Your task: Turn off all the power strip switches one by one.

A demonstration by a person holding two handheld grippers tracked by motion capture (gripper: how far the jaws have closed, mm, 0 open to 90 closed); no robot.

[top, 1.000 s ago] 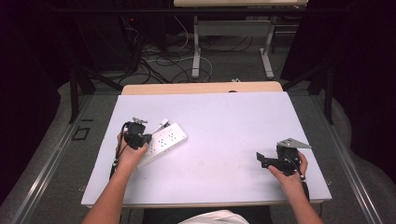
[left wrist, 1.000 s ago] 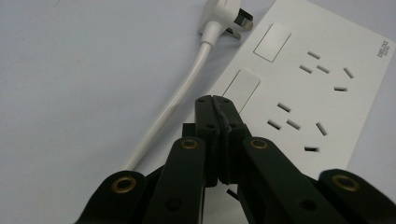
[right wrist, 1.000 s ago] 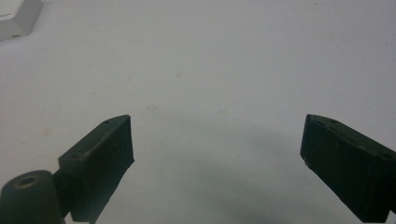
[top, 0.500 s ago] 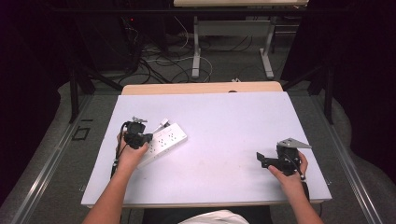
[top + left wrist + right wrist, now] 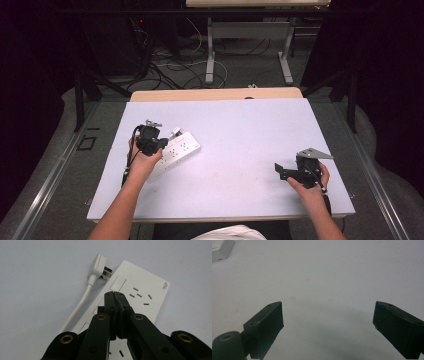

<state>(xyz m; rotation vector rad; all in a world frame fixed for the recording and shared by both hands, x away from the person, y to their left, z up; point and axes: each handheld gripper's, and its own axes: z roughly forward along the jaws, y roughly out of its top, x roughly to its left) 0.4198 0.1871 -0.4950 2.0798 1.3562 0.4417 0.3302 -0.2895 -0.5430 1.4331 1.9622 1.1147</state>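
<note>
Left tool (image 5: 115, 295) sits directly over the white power strip (image 5: 140, 293), its 2 jaws pressed together with nothing between them. The strip lies flat on the table (image 5: 240, 125) at the left side, its long axis running diagonally from near-left to far-right in the high view. A white plug (image 5: 98, 266) on its cord (image 5: 80, 305) lies just beside the strip's far end, prongs facing the strip but not in any socket. Right tool (image 5: 328, 320) rests well apart at the table's right side, jaws spread wide and empty. Judgement: the left hand (image 5: 142, 162) is far nearer; any move on plug or strip falls to it.
</note>
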